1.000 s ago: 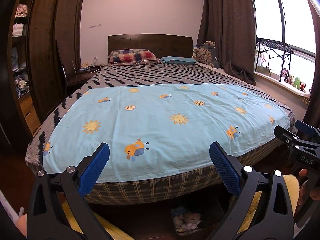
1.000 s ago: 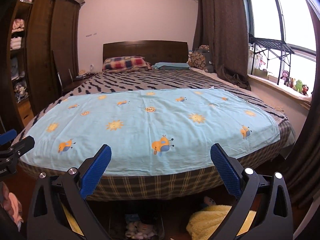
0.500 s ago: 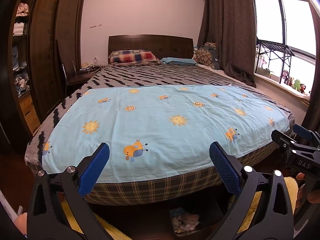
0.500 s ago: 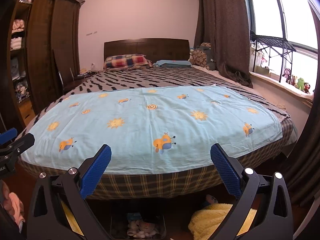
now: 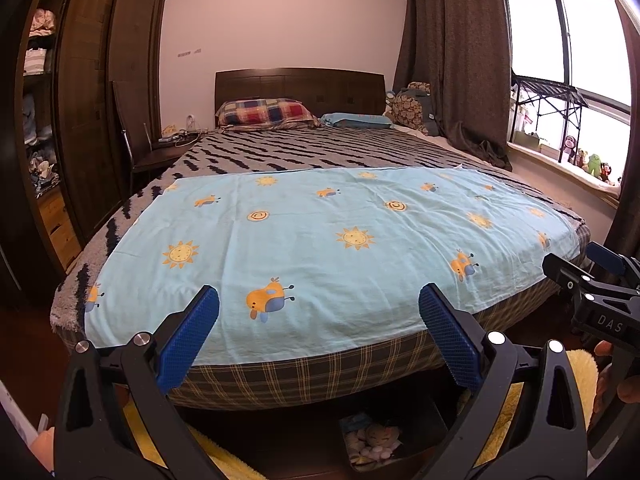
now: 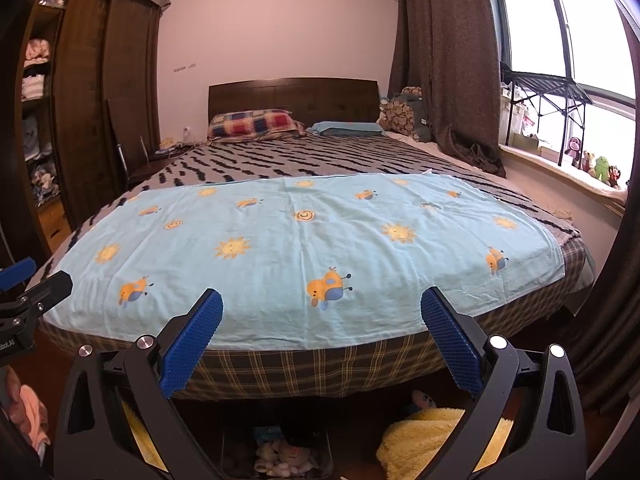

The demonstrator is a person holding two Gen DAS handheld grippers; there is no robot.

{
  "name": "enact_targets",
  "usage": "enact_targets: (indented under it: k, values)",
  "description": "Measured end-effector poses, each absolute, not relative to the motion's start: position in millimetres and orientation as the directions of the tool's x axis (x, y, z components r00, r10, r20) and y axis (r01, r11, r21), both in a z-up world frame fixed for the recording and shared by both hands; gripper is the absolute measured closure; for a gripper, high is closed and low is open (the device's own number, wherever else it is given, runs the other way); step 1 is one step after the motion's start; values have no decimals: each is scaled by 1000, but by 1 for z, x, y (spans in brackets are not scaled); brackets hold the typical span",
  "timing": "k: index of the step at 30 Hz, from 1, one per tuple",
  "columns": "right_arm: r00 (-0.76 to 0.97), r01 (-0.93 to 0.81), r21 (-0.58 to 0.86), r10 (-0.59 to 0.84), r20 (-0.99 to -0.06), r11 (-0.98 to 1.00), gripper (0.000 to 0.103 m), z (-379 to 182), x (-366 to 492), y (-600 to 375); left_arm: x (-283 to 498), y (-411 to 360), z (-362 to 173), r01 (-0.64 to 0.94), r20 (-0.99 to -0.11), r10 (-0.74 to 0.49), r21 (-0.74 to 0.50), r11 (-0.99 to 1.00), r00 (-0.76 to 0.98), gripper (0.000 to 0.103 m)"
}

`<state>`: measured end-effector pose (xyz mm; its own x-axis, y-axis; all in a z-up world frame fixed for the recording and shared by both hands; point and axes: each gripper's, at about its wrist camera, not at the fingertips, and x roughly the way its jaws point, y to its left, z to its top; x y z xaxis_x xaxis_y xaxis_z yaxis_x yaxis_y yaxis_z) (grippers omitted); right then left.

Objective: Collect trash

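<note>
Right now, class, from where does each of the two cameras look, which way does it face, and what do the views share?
Left wrist: rides the left gripper at the bed's foot, facing the headboard; its open blue fingers show, with the right gripper at its right edge.
Right wrist: rides the right gripper, facing likewise; its open fingers show, the left gripper at its left edge.
Shared: the light blue sun-print sheet, plaid pillow, window.

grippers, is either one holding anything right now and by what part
Nothing is held. The left gripper and the right gripper both have their blue-padded jaws spread wide with only air between them, above the near edge of the light blue sun-print sheet.
</note>
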<state>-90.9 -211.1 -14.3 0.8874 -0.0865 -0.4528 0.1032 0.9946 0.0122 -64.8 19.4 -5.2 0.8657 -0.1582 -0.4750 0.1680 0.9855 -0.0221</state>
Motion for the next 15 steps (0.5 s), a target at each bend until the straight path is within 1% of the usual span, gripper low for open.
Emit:
enact_targets:
  k: [15]
  values:
    - [890, 98, 11, -83, -448, 995, 3, -12, -91, -212, -66, 20, -3, 168, -470, -157, -20, 986, 868, 8]
